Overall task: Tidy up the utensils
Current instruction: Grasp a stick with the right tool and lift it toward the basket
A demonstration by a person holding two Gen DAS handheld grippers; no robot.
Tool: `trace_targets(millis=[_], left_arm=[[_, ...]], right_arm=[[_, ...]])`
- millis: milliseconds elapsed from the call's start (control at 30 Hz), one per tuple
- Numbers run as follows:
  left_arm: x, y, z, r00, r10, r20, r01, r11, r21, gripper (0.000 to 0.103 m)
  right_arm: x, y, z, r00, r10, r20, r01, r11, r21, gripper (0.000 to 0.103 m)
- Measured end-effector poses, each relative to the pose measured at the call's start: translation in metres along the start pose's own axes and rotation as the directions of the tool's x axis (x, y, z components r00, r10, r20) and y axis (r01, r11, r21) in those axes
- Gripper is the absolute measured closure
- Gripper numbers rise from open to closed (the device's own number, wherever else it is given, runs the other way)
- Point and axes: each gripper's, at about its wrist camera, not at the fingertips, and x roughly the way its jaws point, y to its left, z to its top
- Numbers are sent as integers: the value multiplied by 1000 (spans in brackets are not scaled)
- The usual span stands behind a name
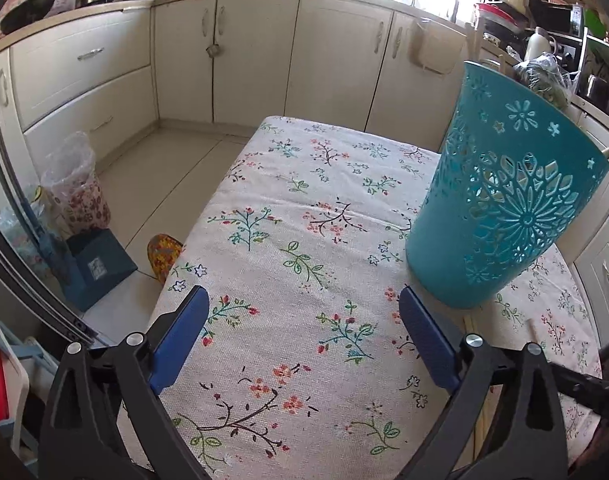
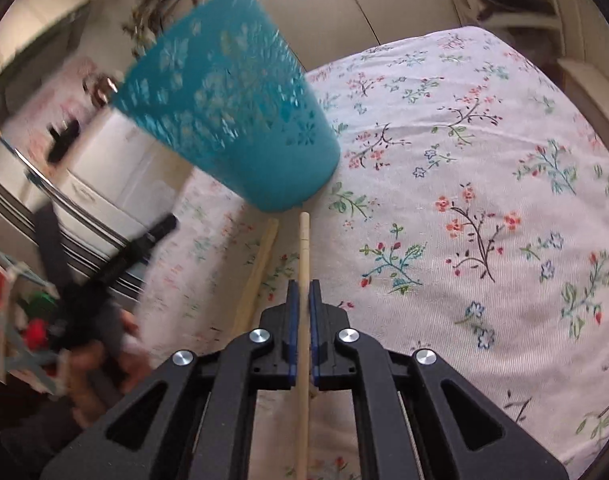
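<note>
A teal perforated plastic basket (image 1: 508,196) stands upright on the floral tablecloth (image 1: 304,240), to the right of my left gripper (image 1: 304,300), which is open and empty above the cloth. In the right wrist view my right gripper (image 2: 303,292) is shut on a light wooden utensil handle (image 2: 303,248) whose tip points at the base of the basket (image 2: 232,108). A second wooden handle (image 2: 260,264) lies on the cloth just left of it. The heads of both utensils are hidden. The left gripper (image 2: 116,264) shows blurred at the left.
Cream kitchen cabinets (image 1: 232,52) run behind the table. On the floor to the left are a lined waste bin (image 1: 76,188), a dark blue box (image 1: 96,268) and a colourful slipper (image 1: 164,254). A cluttered counter (image 1: 544,40) stands at the right.
</note>
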Motion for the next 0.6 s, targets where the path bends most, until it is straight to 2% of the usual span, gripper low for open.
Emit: trace_targets(millis=[67, 200, 333, 400, 433, 500, 600], left_arm=[[1, 3, 1, 1000, -3, -6, 2, 1000, -13, 11], [0, 3, 2, 1000, -6, -6, 6, 1000, -15, 11], [0, 1, 2, 1000, -4, -7, 4, 1000, -11, 10], [0, 1, 2, 1000, -4, -6, 4, 1000, -11, 10], [0, 1, 2, 1000, -4, -8, 4, 1000, -11, 10], [0, 1, 2, 1000, -4, -8, 4, 1000, -11, 10], [1, 1, 3, 1000, -8, -13, 8, 1000, -17, 10]], right_arm=[[-17, -2, 1, 995, 93, 45, -95, 995, 43, 97], [-49, 11, 8, 969, 206, 137, -215, 975, 49, 97], [-81, 42, 40, 925, 278, 258, -286, 958, -9, 97], [-96, 68, 66, 893, 298, 338, -291, 954, -73, 97], [-101, 76, 75, 882, 299, 363, -284, 954, -97, 97], [-109, 102, 98, 849, 297, 438, -256, 955, -151, 97], [-107, 138, 130, 783, 252, 569, -153, 964, -216, 97]])
